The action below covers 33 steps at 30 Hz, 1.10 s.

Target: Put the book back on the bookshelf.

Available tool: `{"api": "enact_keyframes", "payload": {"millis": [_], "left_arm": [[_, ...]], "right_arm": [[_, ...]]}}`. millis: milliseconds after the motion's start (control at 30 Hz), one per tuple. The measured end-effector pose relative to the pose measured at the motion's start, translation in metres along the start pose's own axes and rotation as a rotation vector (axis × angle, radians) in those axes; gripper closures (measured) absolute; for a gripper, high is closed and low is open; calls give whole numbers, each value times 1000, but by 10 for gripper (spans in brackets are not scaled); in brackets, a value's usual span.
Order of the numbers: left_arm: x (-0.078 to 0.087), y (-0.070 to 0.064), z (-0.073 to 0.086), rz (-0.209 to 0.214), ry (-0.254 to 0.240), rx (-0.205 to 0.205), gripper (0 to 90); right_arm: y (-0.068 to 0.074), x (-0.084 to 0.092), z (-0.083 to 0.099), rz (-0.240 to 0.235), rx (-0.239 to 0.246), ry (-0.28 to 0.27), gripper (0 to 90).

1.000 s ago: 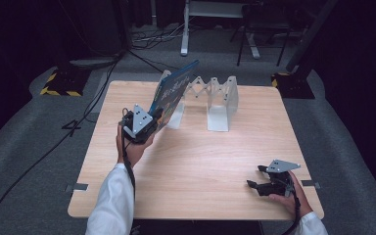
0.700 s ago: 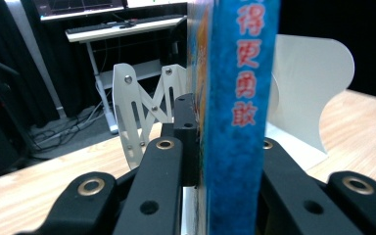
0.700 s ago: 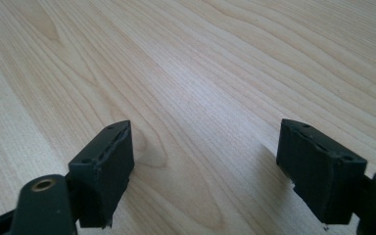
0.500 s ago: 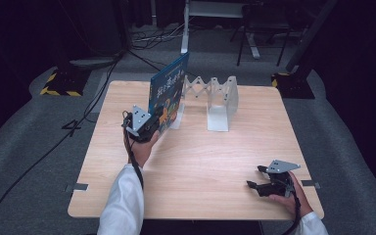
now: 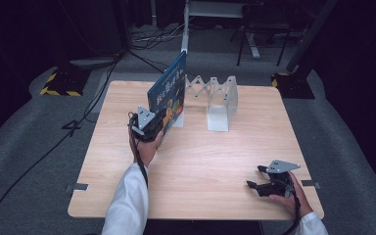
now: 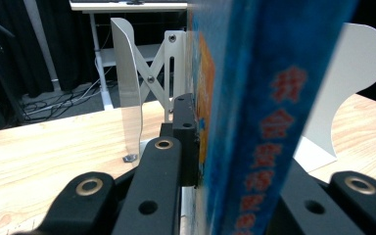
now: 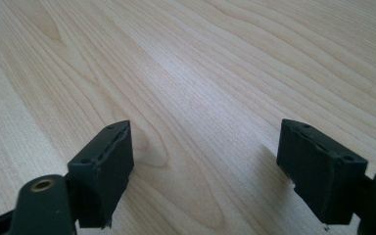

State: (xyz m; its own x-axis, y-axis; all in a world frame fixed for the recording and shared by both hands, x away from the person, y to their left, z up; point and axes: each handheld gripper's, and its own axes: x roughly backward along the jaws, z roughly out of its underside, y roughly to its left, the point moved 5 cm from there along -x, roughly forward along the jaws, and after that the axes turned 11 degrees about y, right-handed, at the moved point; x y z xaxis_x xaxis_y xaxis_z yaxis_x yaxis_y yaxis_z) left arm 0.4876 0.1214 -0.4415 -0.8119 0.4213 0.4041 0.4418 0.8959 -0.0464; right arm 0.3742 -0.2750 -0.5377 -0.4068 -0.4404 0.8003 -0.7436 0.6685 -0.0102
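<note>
A blue picture book (image 5: 169, 90) stands nearly upright at the left end of a white expanding book rack (image 5: 210, 100) near the table's far edge. My left gripper (image 5: 159, 125) is shut on the book's lower near corner. In the left gripper view the blue spine (image 6: 269, 112) with red characters runs up between the black jaws, and white rack dividers (image 6: 127, 83) stand on either side of it. At the table's near right corner my right gripper (image 5: 254, 178) rests low and open; in the right gripper view its fingers (image 7: 103, 166) are wide apart over bare wood.
The wooden table (image 5: 200, 161) is bare between the rack and the right gripper. Beyond the table lie cables (image 5: 147, 41), a white desk frame (image 5: 191, 19) and yellow-black striped floor plates (image 5: 58, 83). Dark floor surrounds the table.
The left gripper has swung the book from a backward lean to nearly upright and carried it right, up against the rack's left end. The right gripper has stayed put.
</note>
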Motion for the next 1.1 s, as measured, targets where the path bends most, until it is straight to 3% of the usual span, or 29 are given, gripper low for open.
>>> {"api": "enact_keyframes", "payload": {"millis": [100,533,633,667,733,933,1100], "left_arm": [[-3,2,-1,0,-5,38,818],[-13,8,-7,-24,19,59,810],[-14,10,-5,-16,9,89,810],[-14,12,-3,-6,-13,128,810],[-15,13,-2,-4,-19,142,810],[-15,16,4,-29,14,121,781],[-13,19,11,-20,15,127,763]], "right_arm": [[0,0,0,-1,1,0,216],[0,0,0,3,-1,3,207],[0,-1,-1,2,-2,2,206],[0,-1,-1,3,-2,2,206],[0,-1,-1,3,-2,2,206],[0,-1,-1,2,0,2,206],[0,-1,-1,2,-2,2,205]]}}
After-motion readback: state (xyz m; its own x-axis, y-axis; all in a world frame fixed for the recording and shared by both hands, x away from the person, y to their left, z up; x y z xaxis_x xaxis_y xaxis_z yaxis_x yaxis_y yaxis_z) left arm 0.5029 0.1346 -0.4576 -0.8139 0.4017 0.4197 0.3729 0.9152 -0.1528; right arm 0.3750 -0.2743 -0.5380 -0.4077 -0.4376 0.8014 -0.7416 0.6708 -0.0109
